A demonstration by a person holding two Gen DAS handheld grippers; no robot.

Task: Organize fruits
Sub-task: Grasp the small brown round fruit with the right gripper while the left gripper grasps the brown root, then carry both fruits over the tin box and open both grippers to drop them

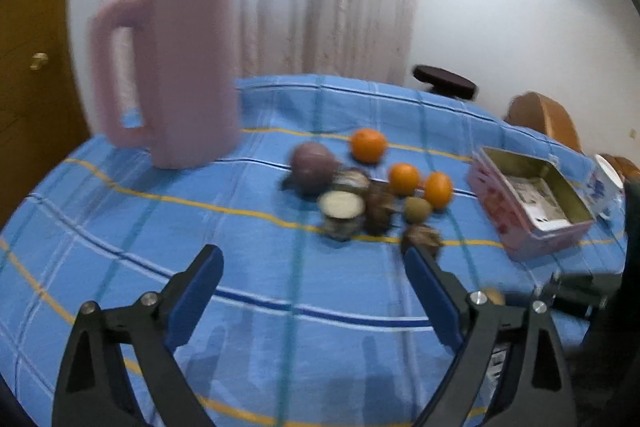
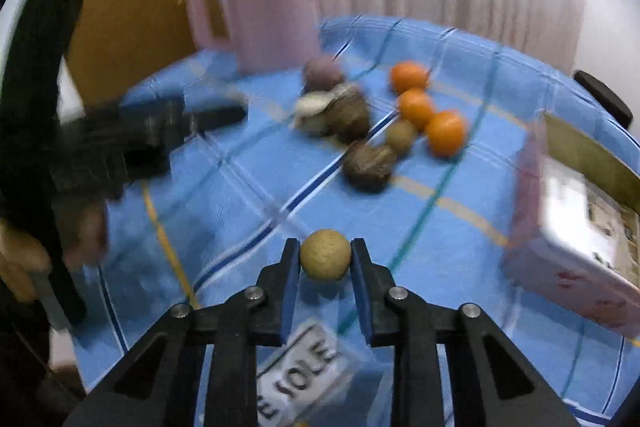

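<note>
My right gripper (image 2: 325,261) is shut on a small tan round fruit (image 2: 325,255) and holds it above the blue checked tablecloth (image 2: 248,211). A pile of fruits lies beyond it: three oranges (image 2: 445,131), a purple fruit (image 2: 322,73), brown wrinkled fruits (image 2: 368,165) and a greenish one (image 2: 400,135). My left gripper (image 1: 312,259) is open and empty over the cloth, in front of the same pile (image 1: 360,187). An open pink tin box (image 1: 532,199) stands at the right; it also shows in the right wrist view (image 2: 580,239).
A tall pink jug (image 1: 172,75) stands at the table's back left, also in the right wrist view (image 2: 260,7). A white cup (image 1: 608,183) sits beyond the tin. A labelled box (image 2: 304,367) lies under my right gripper. A curtain, chairs and a wooden door surround the table.
</note>
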